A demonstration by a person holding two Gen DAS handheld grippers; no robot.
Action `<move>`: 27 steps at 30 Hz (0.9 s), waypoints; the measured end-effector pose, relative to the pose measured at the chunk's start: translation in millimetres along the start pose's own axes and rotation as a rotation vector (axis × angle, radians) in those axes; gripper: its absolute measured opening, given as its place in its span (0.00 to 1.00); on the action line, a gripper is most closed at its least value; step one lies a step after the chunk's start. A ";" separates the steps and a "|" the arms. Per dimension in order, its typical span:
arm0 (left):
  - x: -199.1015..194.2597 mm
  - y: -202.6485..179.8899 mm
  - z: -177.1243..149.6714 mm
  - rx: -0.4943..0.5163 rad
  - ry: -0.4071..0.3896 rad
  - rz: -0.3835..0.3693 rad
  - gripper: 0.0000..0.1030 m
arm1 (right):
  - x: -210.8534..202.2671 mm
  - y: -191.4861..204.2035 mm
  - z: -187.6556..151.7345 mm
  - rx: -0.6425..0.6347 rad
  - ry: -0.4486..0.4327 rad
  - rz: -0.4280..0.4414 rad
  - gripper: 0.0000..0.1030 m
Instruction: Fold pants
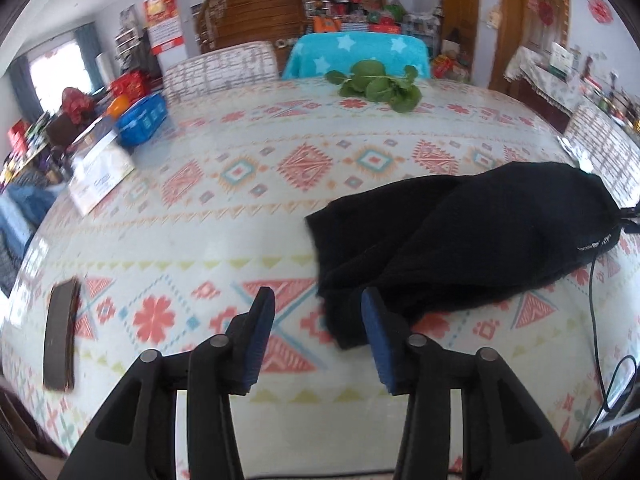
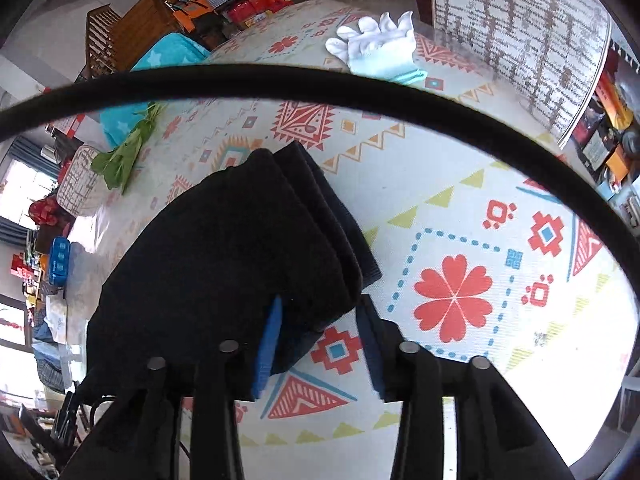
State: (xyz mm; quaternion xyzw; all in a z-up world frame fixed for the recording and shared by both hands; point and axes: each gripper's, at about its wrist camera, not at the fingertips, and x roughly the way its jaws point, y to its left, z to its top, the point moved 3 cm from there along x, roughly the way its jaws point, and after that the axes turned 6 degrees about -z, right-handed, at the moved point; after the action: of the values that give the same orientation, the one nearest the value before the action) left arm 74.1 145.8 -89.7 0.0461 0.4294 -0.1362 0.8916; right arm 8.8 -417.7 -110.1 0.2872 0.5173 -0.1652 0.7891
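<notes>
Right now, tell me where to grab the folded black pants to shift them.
Grip the stacked folded edge of the black pants, where the layers end flush near the right claw. Come low along the tablecloth from the flower-pattern side, so one finger can slide under the whole stack, probably keeping the fold.

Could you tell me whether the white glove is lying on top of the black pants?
No, the white glove lies apart from the pants.
</notes>
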 end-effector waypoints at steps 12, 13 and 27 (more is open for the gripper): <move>-62.8 56.1 -40.5 -0.398 -0.051 -0.008 0.43 | -121.3 0.2 -18.0 -0.165 -0.318 -0.196 0.61; -63.0 54.2 -40.6 -0.421 -0.053 -0.025 0.43 | -134.9 16.1 -19.5 -0.234 -0.344 -0.186 0.61; -24.6 22.1 -38.6 -0.651 -0.014 -0.243 0.43 | -83.0 322.2 -97.1 -1.093 -0.171 0.231 0.60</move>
State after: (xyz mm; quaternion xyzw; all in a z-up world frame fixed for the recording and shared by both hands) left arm 36.7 179.7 -95.5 -0.2931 0.4464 -0.0975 0.8398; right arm 84.4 -108.7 27.4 -0.1228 0.4273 0.1913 0.8751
